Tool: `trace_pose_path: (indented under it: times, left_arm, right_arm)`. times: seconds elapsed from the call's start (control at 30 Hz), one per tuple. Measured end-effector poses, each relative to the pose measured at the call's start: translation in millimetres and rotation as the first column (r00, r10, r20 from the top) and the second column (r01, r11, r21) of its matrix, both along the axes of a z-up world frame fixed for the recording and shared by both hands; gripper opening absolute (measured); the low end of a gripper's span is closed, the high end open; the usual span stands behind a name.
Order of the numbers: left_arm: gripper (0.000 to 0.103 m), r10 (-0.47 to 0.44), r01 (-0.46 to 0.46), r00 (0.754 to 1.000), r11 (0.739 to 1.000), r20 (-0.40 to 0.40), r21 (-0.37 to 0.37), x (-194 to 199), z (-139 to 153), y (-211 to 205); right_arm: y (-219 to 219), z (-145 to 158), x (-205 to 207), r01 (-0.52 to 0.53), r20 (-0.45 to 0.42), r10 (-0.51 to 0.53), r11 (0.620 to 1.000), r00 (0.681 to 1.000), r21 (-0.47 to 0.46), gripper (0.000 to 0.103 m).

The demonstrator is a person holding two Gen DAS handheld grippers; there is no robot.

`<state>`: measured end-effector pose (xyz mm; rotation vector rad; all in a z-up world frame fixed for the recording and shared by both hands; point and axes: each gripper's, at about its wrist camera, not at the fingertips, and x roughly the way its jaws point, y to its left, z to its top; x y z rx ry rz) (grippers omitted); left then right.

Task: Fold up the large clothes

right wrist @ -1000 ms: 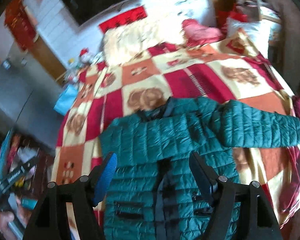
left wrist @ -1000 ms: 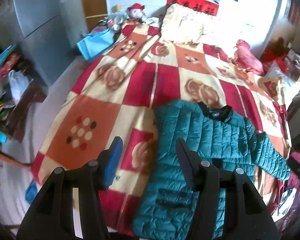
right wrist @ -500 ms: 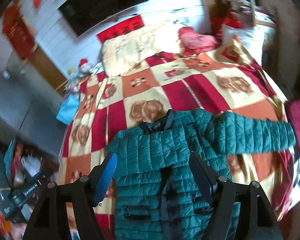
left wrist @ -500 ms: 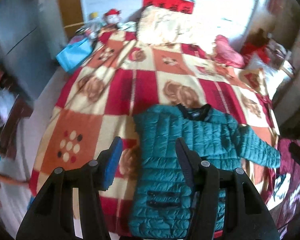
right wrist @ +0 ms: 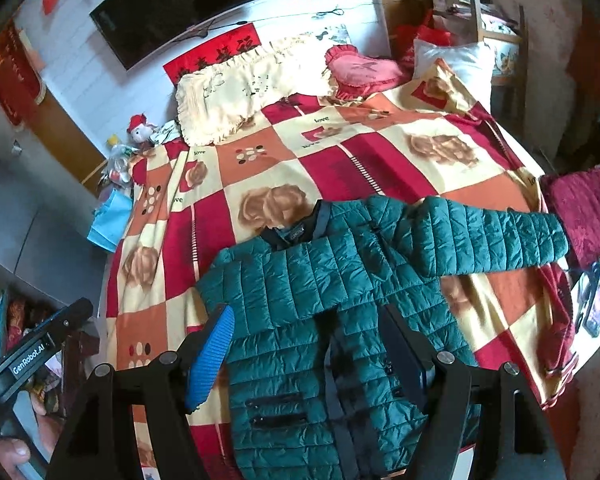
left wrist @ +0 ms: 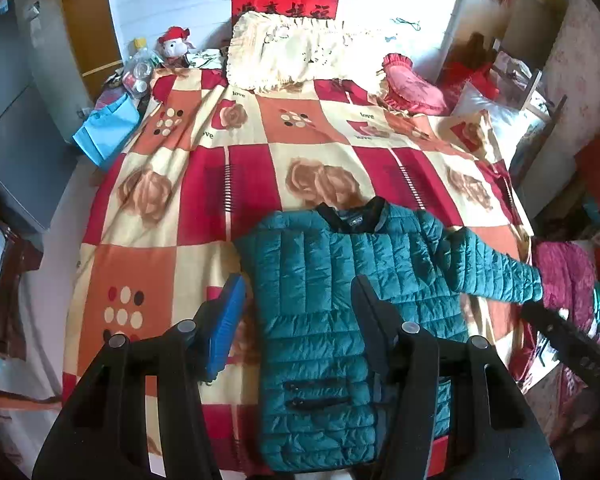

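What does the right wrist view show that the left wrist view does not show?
Only the right wrist view shows a dark phone at the bed's right edge and the left claw's labelled black body. Only the left wrist view shows its own open left claw. Both show the teal quilted puffer jacket on the checked red and cream bedspread.
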<state>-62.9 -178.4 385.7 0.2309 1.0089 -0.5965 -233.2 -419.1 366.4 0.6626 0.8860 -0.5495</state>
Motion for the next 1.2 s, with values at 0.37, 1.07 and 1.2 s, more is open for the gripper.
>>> trace_pose_path:
  times: [0.37,1.07,1.2]
  left_arm:
    - [0.055,0.067,-0.067,0.997,0.998,-0.040,0.018,-24.2,-41.0,-85.1]
    - [0.055,-0.048,0.066,0.990,0.989,-0.133,0.133,-95.4,-148.3,-274.0]
    - [0.055,-0.063,0.084,0.985,0.987,-0.158,0.136,-108.2,-156.4,-281.6]
  right_arm:
    - [-83.9,-52.6,-18.9,0.036,-0.068,-0.036,0.999,0.997,-0.012,0.072]
    - [-247.8,-155.1,-83.5,0.154,-0.166,-0.143,0.986,0.976,0.056,0.072]
    - [-280.2,-174.7,-107.4,0.213,-0.187,-0.196,0.974,0.963,0.075,0.072]
